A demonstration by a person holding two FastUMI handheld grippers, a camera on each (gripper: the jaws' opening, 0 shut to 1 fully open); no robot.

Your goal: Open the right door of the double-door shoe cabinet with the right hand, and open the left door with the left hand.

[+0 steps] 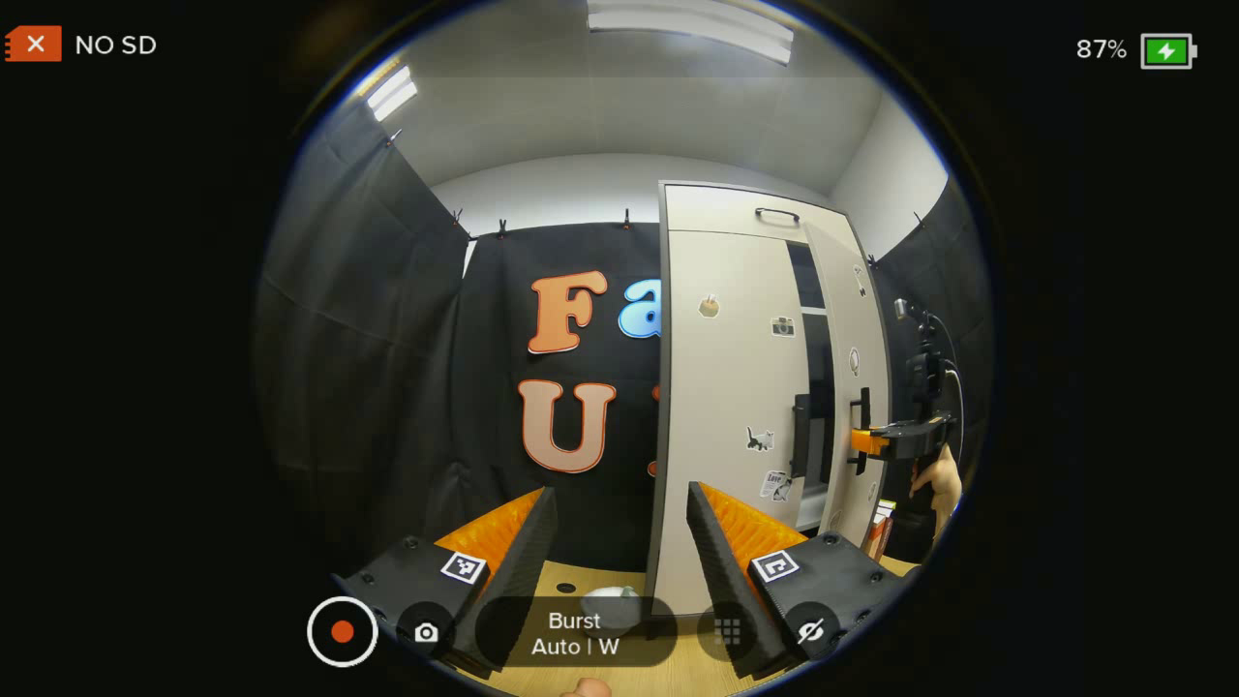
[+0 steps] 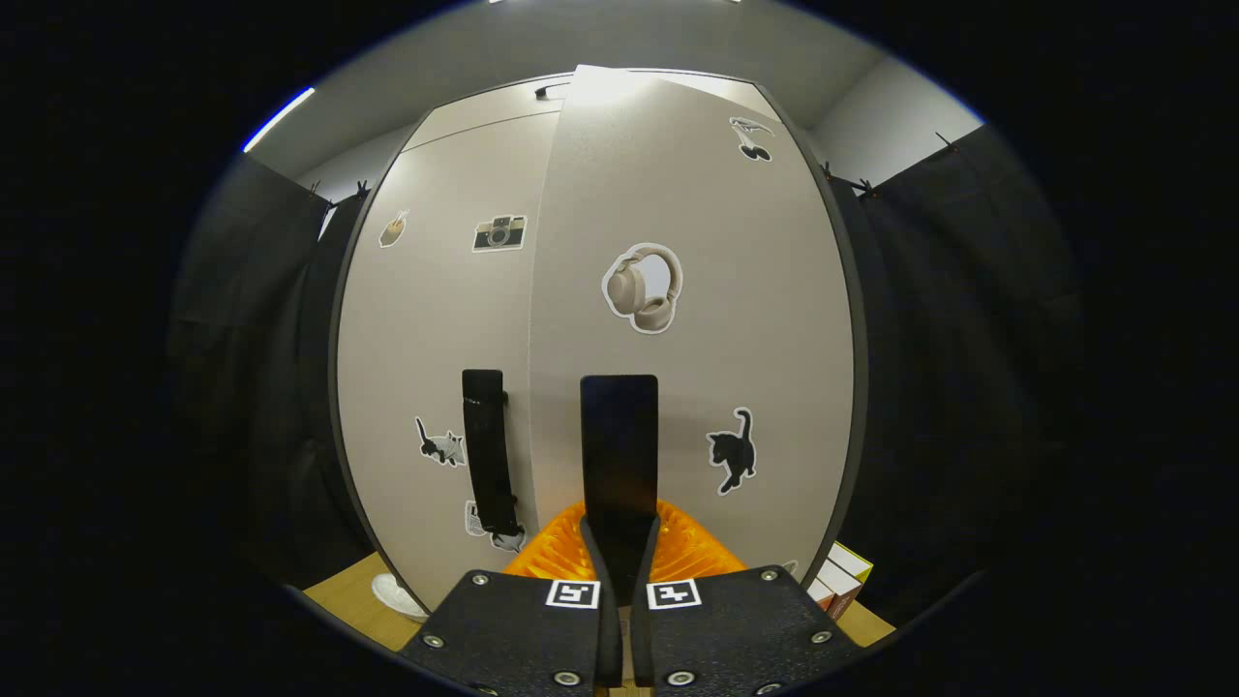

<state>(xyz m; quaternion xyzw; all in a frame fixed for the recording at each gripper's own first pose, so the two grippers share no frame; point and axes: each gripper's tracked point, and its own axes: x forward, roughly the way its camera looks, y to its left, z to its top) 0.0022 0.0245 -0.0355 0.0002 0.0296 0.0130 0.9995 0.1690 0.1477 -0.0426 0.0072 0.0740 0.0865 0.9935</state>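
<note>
- The right claw (image 2: 619,542) is clamped on the upright right door handle (image 2: 619,445); the right door (image 2: 697,339) stands slightly ajar.
- The left claw (image 1: 619,542), its fingers apart, is well back from the left door (image 1: 726,387); the left door handle (image 1: 800,436) lies ahead, to its right.

The wooden table (image 1: 678,668) carries the shoe cabinet (image 1: 726,387) and perhaps boxes (image 2: 837,581).

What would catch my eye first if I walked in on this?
A tall pale cabinet dotted with stickers stands against black cloth. In the right gripper view the right gripper has its jaws closed on the right door's dark handle, and that door stands slightly ajar. In the left gripper view the left gripper hangs open, short of the left door.
</note>
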